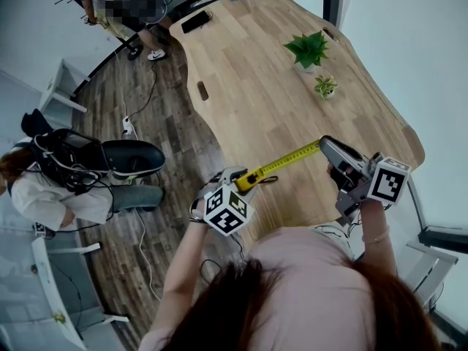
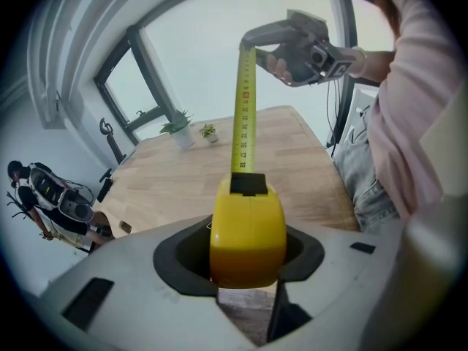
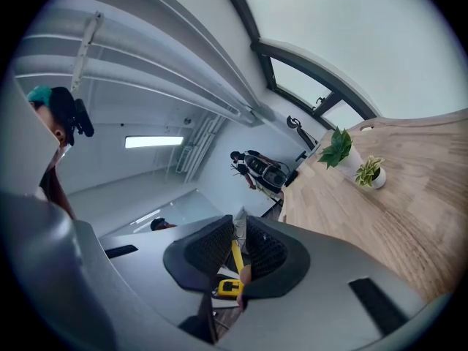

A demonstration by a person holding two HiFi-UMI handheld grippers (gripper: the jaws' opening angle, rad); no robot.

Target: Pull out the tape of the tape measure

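yellow tape measure (image 2: 247,232), rounded case with a black mouth, sits clamped in the left gripper (image 1: 243,178). yellow tape (image 2: 243,115) with black numbers runs out straight and taut, far end pinched in the right gripper (image 1: 325,145).

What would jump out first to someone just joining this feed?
The yellow tape runs in a straight line through the air over the near edge of the wooden table, between the two grippers. The left gripper clamps the yellow tape measure case at lower left, and the right gripper pinches the tape's end at right. Farther back on the table stand a larger potted plant and a smaller potted plant.
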